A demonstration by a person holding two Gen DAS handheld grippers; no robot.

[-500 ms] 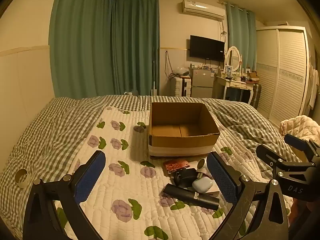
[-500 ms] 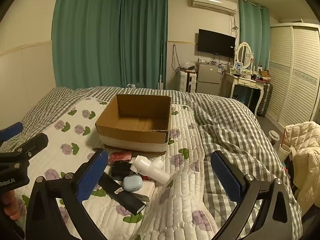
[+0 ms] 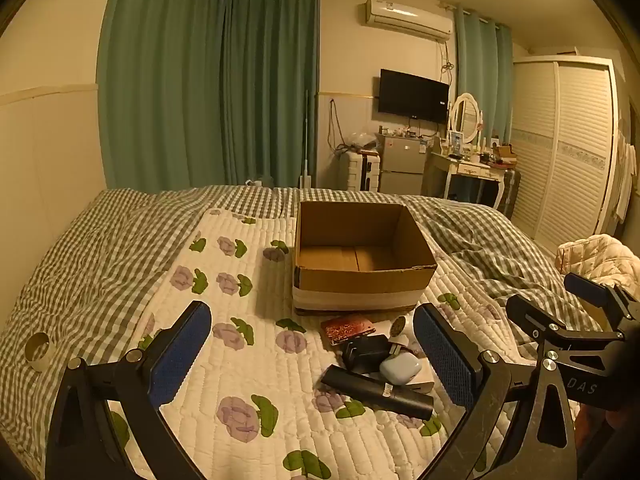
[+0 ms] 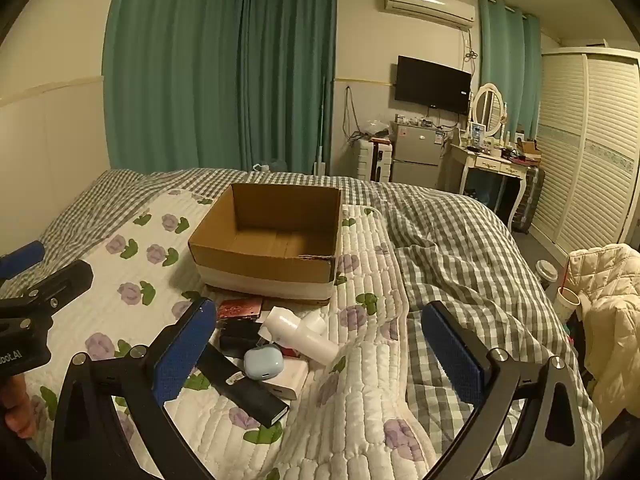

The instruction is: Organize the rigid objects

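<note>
Cardboard box (image 3: 362, 258) is seen empty, set on the floral quilt (image 3: 240, 360) of the bed, open side up. Nothing is yet stowed; the task is judged to be at its start

A small heap of rigid things is found just in front of the box: a red patterned card case (image 3: 347, 328) nearest the box wall, a black charger block (image 3: 366, 354), a pale blue earbud case (image 3: 400, 367) resting on a white flat box (image 4: 286, 376), a long black bar-shaped device (image 3: 376, 392) at the near edge, and a white bottle (image 4: 298, 332) lying on its side. The pieces touch and overlap

Left tongs (image 3: 312, 364) are held spread wide, nothing between the pads, hovering above the quilt with the heap toward the right-hand finger. Right tongs (image 4: 320, 356) are likewise spread and unloaded, hovering over the heap's right side, the bottle and earbud case lying between the fingers in view

Step in hand is judged to be the first pick. A topmost, free piece is best taken first: the earbud case or the bottle. The bottle should be pinched across its body, not its length, as a round smooth surface is likely to slip. The quilt is soft, so the fingers may be pressed down slightly into it. Neighbouring pieces could be dragged along if the pinch is made too low
</note>
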